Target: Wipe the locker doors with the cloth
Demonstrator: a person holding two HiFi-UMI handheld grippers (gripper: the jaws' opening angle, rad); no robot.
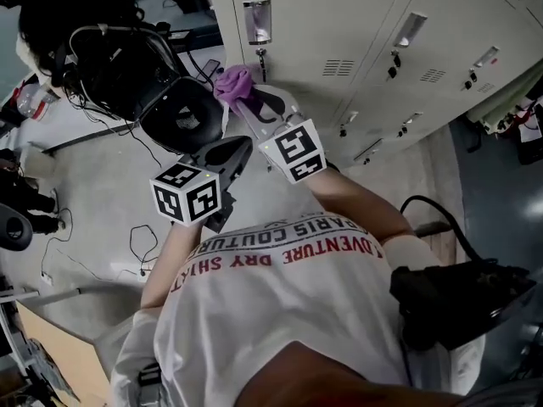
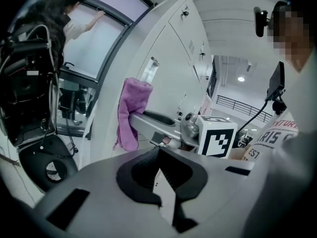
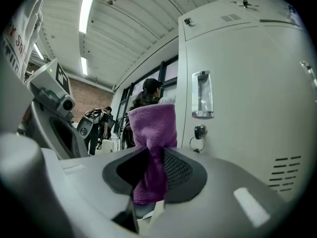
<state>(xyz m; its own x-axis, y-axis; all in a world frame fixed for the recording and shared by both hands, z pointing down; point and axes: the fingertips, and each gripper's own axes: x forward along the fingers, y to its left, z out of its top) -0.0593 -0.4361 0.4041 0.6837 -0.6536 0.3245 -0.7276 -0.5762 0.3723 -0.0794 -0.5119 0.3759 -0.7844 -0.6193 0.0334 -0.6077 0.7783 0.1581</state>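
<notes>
A purple cloth [image 1: 235, 80] is pinched in my right gripper [image 1: 243, 97], which is shut on it and held up near the grey locker doors [image 1: 331, 32]. In the right gripper view the cloth [image 3: 151, 133] sticks up from the right gripper [image 3: 152, 158], just left of a door's label holder [image 3: 201, 94] and lock [image 3: 199, 131]; whether it touches the door cannot be told. My left gripper [image 1: 242, 149] hangs just below the right one, shut on nothing. The left gripper view shows its own closed tips [image 2: 158, 155], with the cloth [image 2: 132, 114] and the locker doors [image 2: 171, 58] beyond.
A black office chair [image 1: 174, 104] with gear piled on it stands left of the lockers, and cables [image 1: 140, 244] trail over the floor. Another person [image 2: 74, 11] reaches up at a window further left. A black device [image 1: 458, 303] hangs at my right side.
</notes>
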